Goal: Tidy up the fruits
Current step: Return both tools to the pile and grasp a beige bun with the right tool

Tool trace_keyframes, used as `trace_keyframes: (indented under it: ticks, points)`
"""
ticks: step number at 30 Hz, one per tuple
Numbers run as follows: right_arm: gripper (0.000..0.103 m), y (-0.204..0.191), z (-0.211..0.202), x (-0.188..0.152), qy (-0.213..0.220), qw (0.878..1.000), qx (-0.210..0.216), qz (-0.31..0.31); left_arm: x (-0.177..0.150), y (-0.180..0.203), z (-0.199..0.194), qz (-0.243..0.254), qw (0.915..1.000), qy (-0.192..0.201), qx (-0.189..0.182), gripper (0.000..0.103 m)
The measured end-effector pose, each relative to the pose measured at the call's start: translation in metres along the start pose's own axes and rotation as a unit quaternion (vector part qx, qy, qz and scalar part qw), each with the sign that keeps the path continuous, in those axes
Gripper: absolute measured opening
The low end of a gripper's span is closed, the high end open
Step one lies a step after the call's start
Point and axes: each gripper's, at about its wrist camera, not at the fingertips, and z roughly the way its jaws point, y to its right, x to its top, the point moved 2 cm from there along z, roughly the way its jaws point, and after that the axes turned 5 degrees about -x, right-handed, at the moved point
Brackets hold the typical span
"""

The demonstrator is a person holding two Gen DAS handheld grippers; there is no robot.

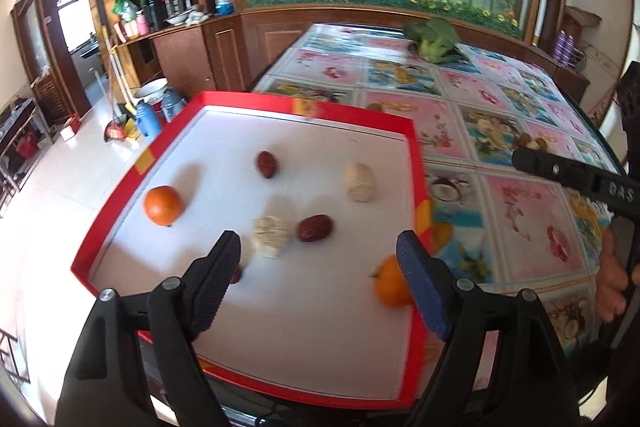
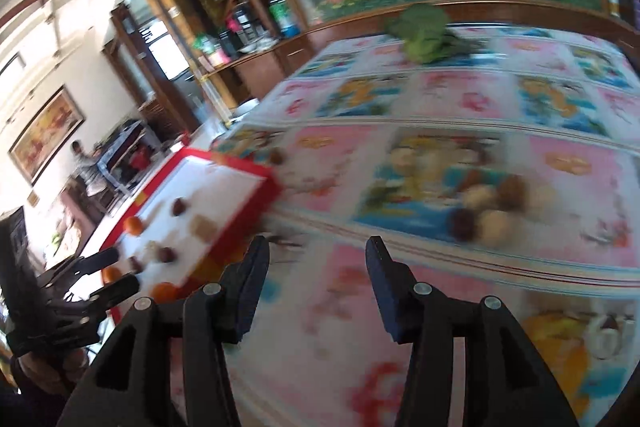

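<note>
Leafy green vegetable (image 1: 436, 41) on patterned tablecloth (image 1: 520, 195), blue thermos (image 1: 145, 117) on floor

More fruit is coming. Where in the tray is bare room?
Free: the tray floor's far strip beyond the date, and the near patch under the left gripper. Crowded: the middle, around both pale fruits and the nearer date.

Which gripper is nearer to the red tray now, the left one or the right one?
Left. The left gripper hangs open over the red tray, above the fruit in it. The right gripper is open over the tablecloth, off the tray's right side.
</note>
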Motion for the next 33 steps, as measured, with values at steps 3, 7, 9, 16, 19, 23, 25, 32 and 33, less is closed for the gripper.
trace_keyframes:
  ticks: [3,7,9,16,19,23,25,32,33]
  points:
    - [0.05,0.04,-0.009,0.004,0.008,0.998,-0.068,-0.006,0.0,0.025,0.001,0.023,0.9995,-0.007,-0.02,0.081]
    - [0.05,0.087,-0.007,0.013,-0.004,0.993,-0.114,0.001,0.001,0.065,0.007,0.059,0.9965,-0.022,-0.056,0.081]
    - [0.05,0.097,0.001,0.019,-0.013,0.992,-0.122,0.002,0.003,0.086,0.01,0.08,0.9941,-0.027,-0.068,0.081]
    - [0.049,0.094,0.029,0.027,-0.042,0.992,-0.113,-0.04,0.008,0.149,0.02,0.117,0.9842,-0.052,-0.122,0.081]
    - [0.034,0.088,0.036,0.028,-0.045,0.99,-0.125,-0.058,0.01,0.165,0.025,0.128,0.981,-0.062,-0.132,0.081]
    - [0.026,0.085,0.034,0.023,-0.05,0.993,-0.09,-0.057,0.01,0.181,0.034,0.132,0.9784,-0.078,-0.139,0.081]
    - [0.026,0.073,0.031,0.017,-0.059,0.994,-0.057,-0.077,0.009,0.185,0.038,0.131,0.9782,-0.084,-0.137,0.081]
    - [0.025,0.025,0.015,-0.004,-0.088,0.982,0.043,-0.16,0.013,0.176,0.048,0.112,0.9829,-0.091,-0.114,0.081]
    - [0.025,0.034,0.014,0.001,-0.087,0.986,0.034,-0.135,0.013,0.173,0.049,0.108,0.9839,-0.092,-0.108,0.081]
